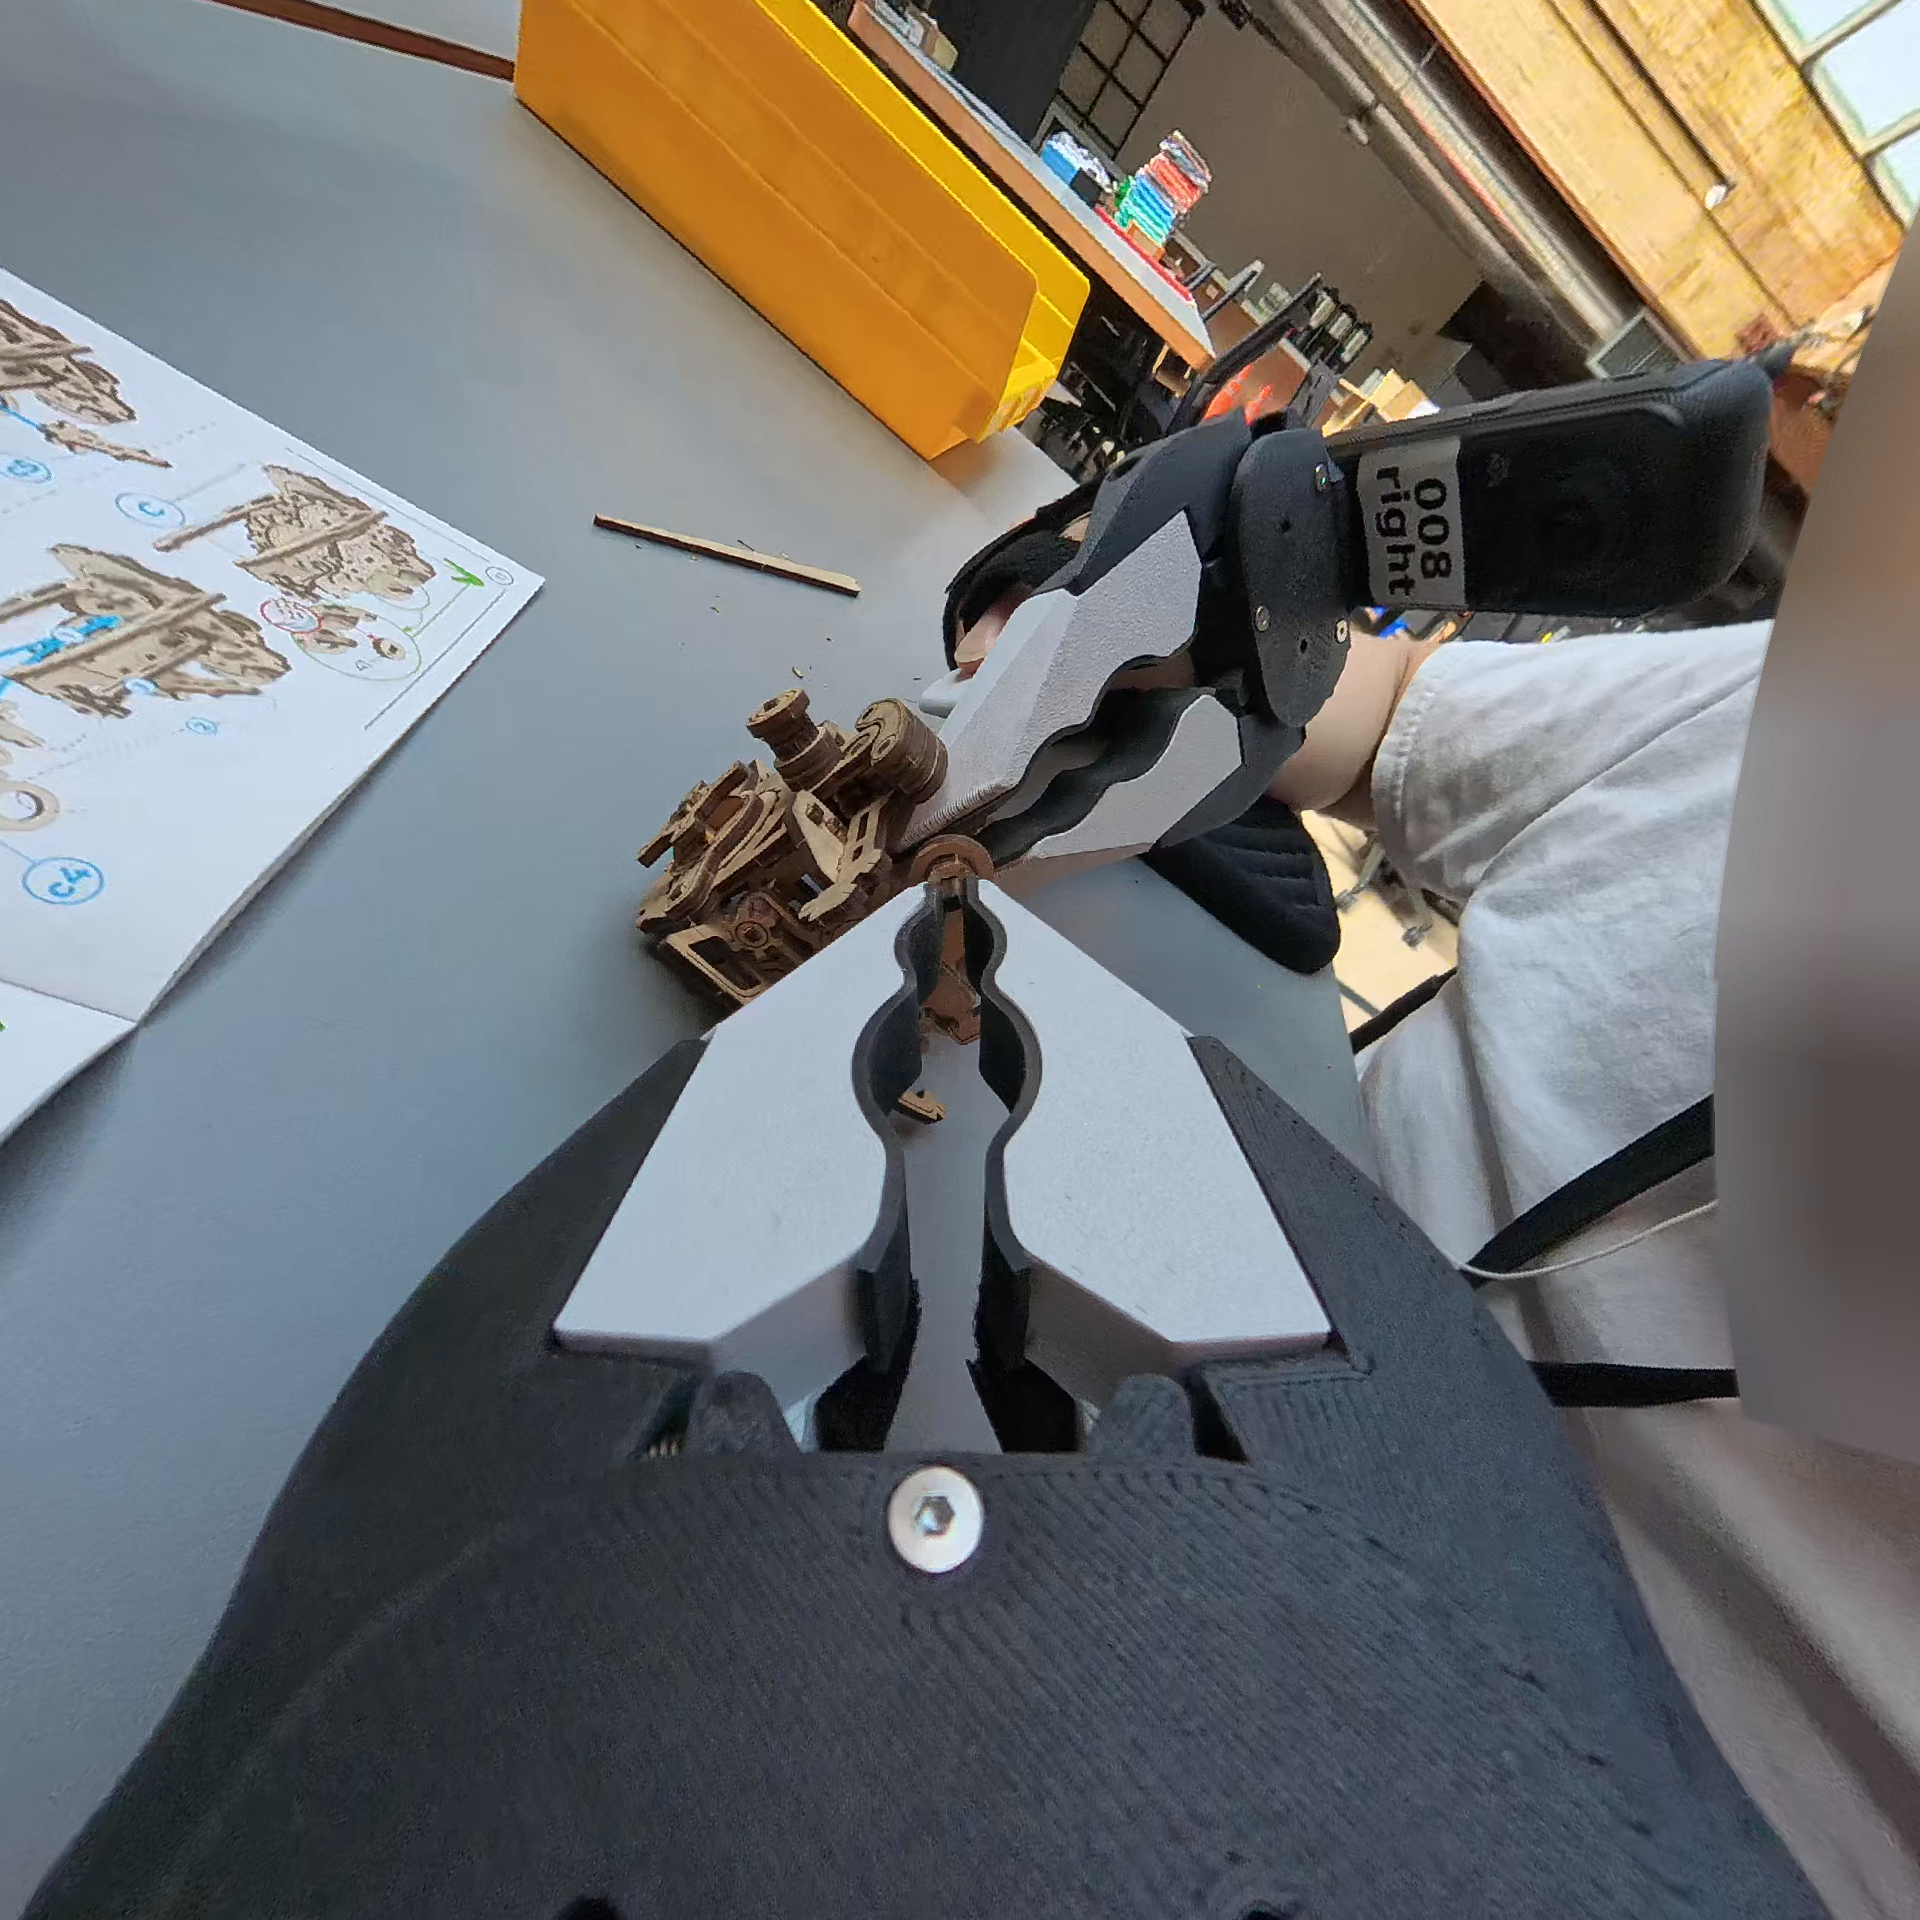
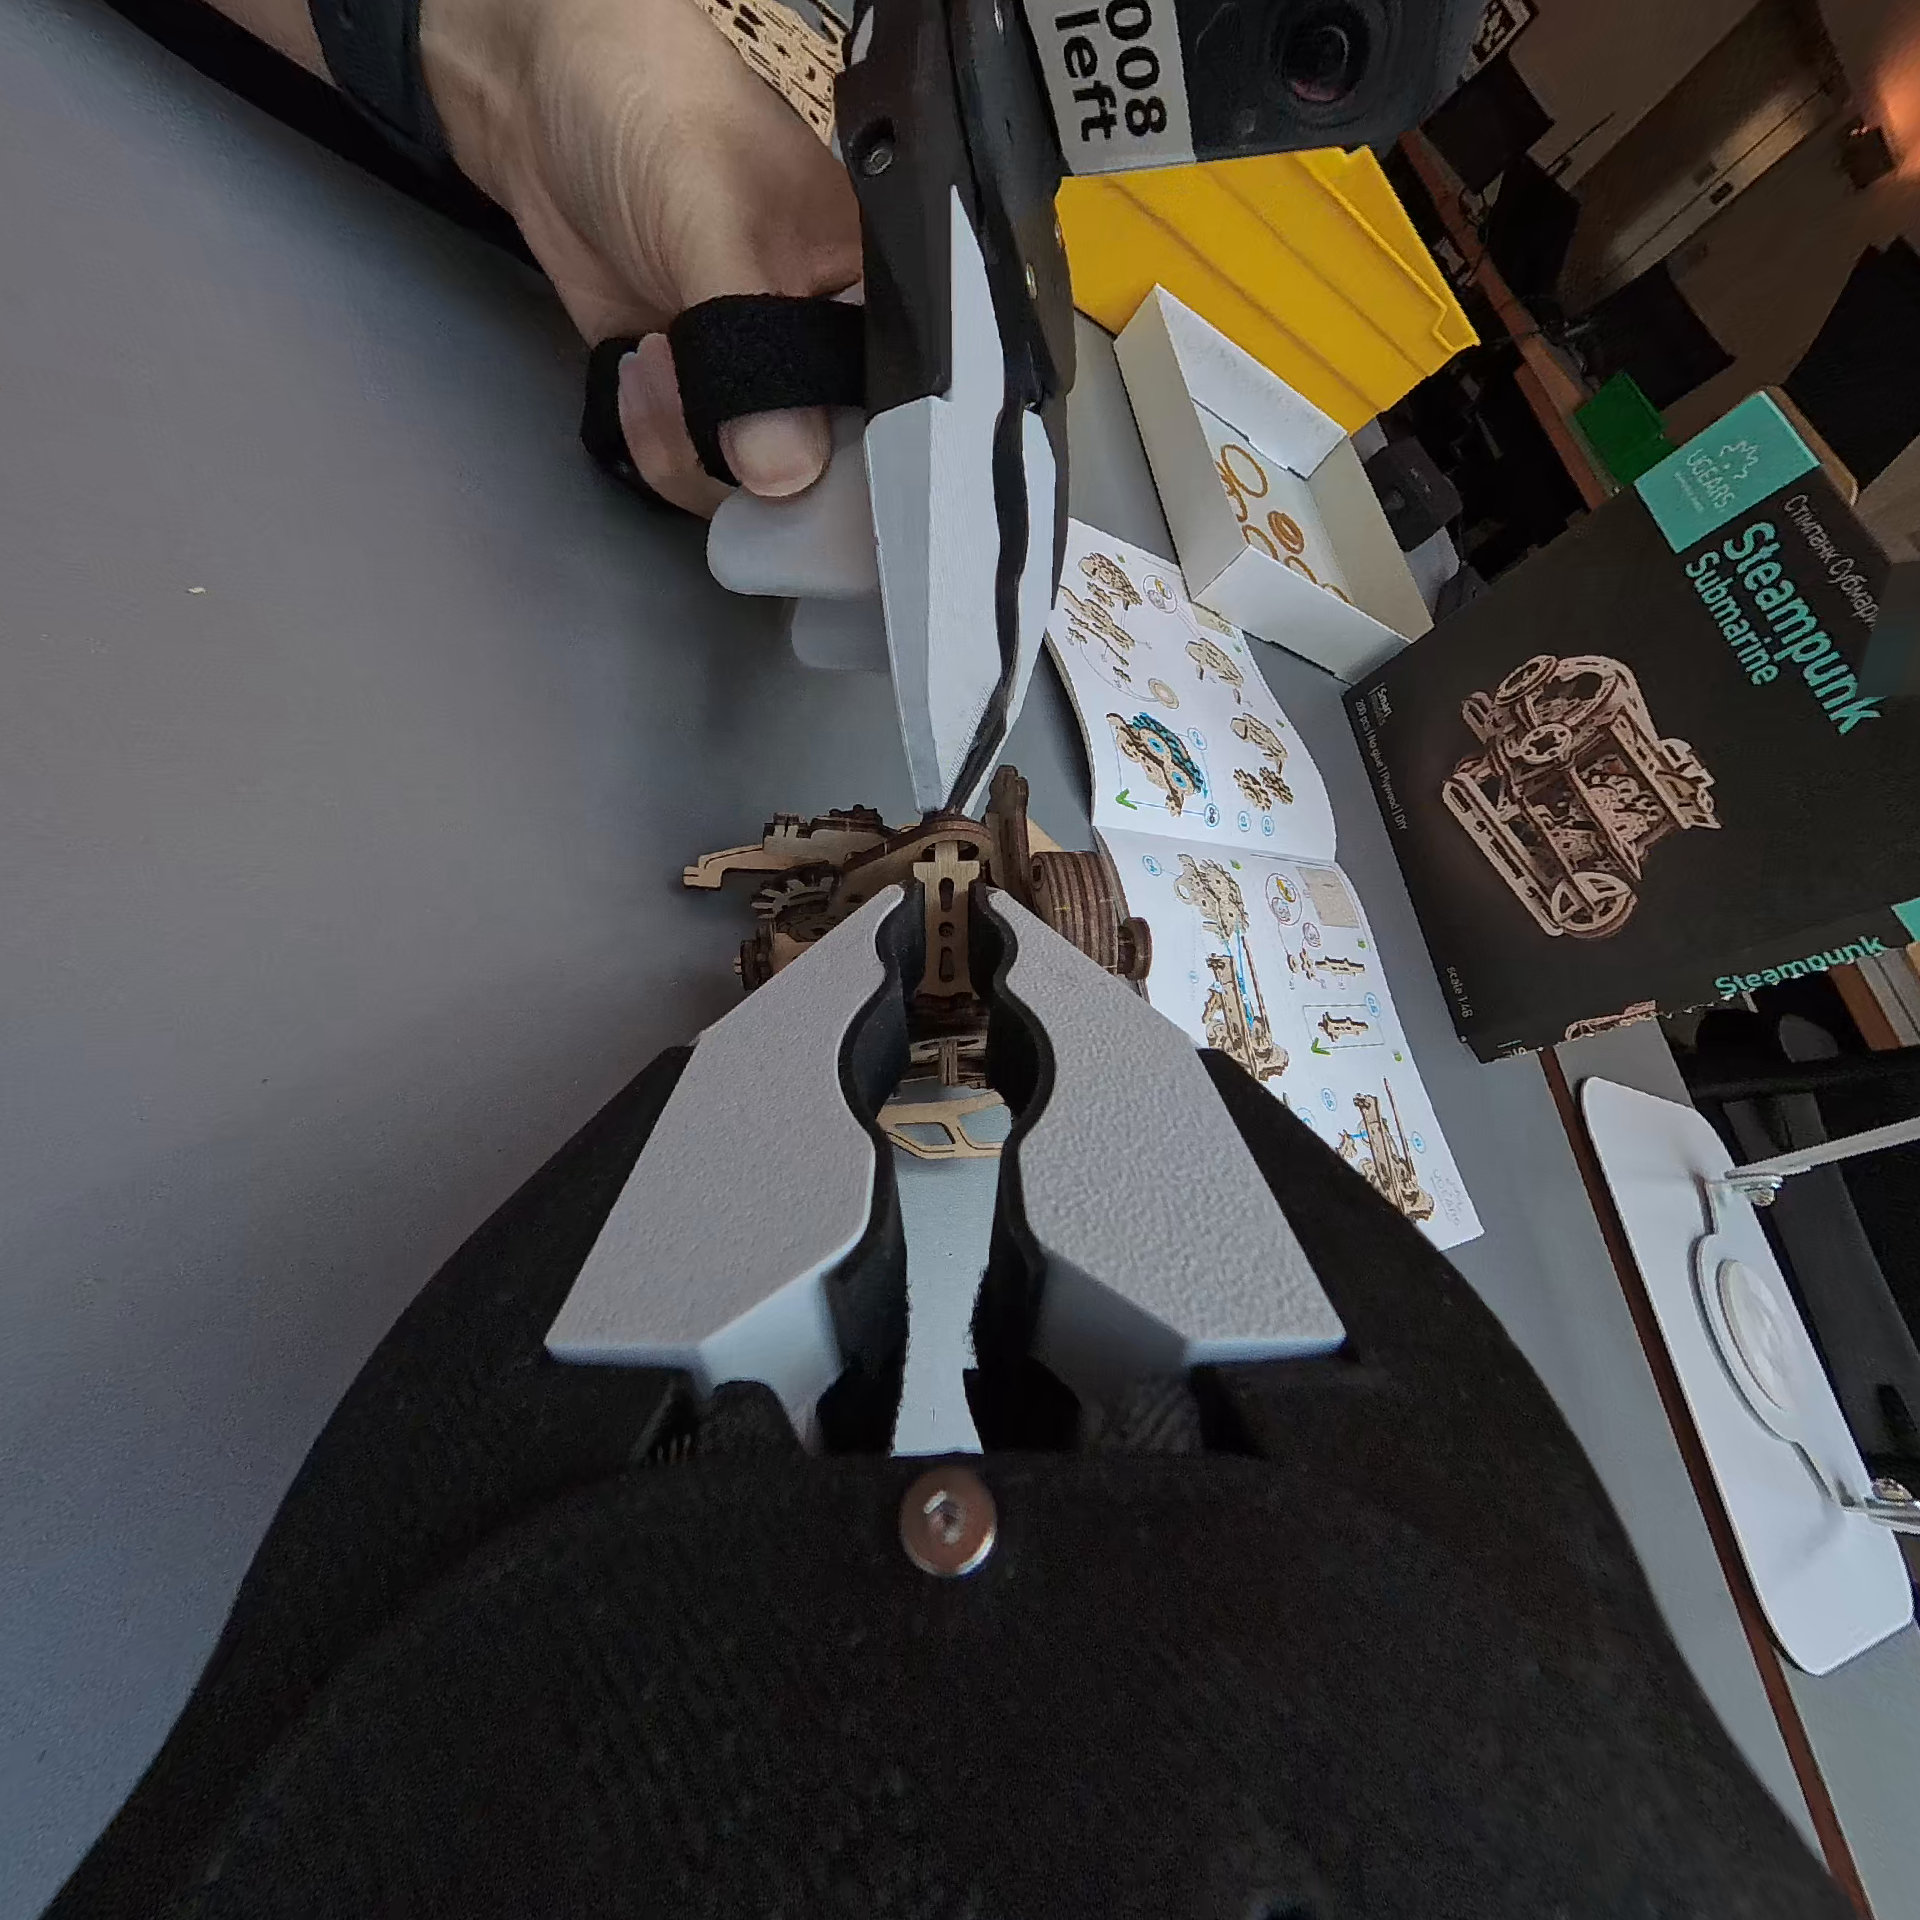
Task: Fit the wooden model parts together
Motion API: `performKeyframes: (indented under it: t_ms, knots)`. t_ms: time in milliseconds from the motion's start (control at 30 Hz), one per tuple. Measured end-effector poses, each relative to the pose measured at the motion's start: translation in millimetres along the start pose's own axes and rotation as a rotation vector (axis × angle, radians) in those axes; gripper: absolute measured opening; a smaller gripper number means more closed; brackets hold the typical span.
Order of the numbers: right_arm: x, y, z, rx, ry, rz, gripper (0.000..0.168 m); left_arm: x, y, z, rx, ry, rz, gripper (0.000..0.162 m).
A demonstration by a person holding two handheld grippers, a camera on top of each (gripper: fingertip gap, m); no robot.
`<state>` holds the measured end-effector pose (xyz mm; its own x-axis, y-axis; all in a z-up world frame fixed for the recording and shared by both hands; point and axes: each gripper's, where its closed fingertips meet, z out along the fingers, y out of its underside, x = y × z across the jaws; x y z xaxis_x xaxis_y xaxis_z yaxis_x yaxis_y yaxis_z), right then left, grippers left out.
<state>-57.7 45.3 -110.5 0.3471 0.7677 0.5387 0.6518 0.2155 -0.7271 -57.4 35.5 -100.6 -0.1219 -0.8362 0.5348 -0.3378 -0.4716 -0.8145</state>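
Beside instruction sheet (image 1: 208, 665), wooden model (image 1: 790, 862) lay between tools: left gripper (image 1: 948, 894) pinched small part at model's near end; right gripper (image 2: 948, 883) clamped model's upright slat.

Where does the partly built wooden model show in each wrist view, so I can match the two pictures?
Left wrist view: the wooden model sits just left of centre on the grey table, beyond the left gripper.
Right wrist view: the model is at centre, at the right gripper tips.
Shared landmark: the instruction sheet, left of the model in the left view, right of it in the right view.
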Motion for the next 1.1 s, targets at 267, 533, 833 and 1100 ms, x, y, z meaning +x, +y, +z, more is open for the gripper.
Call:
performKeyframes:
  t_ms: [267, 533, 833, 1100]
  knots:
    - [-1.7, -0.9, -1.9, 0.031, -0.052, 0.041, 0.006, 5.4, -4.1, -8.1, -0.043, -0.239, 0.675, 0.004]
    - [-0.9, -2.8, -3.3, 0.058, -0.123, 0.123, 0.007, 5.8, -0.7, -5.2, -0.076, -0.28, 0.849, 0.007]
    - [-3.2, -1.3, -0.1, 0.034, -0.105, 0.076, 0.007, 3.2, 3.7, 1.5, -0.113, -0.296, 0.906, 0.005]
    - [-3.0, -0.1, 1.2, 0.023, -0.096, 0.054, 0.007, 1.5, 4.7, 1.2, -0.121, -0.296, 0.909, 0.005]
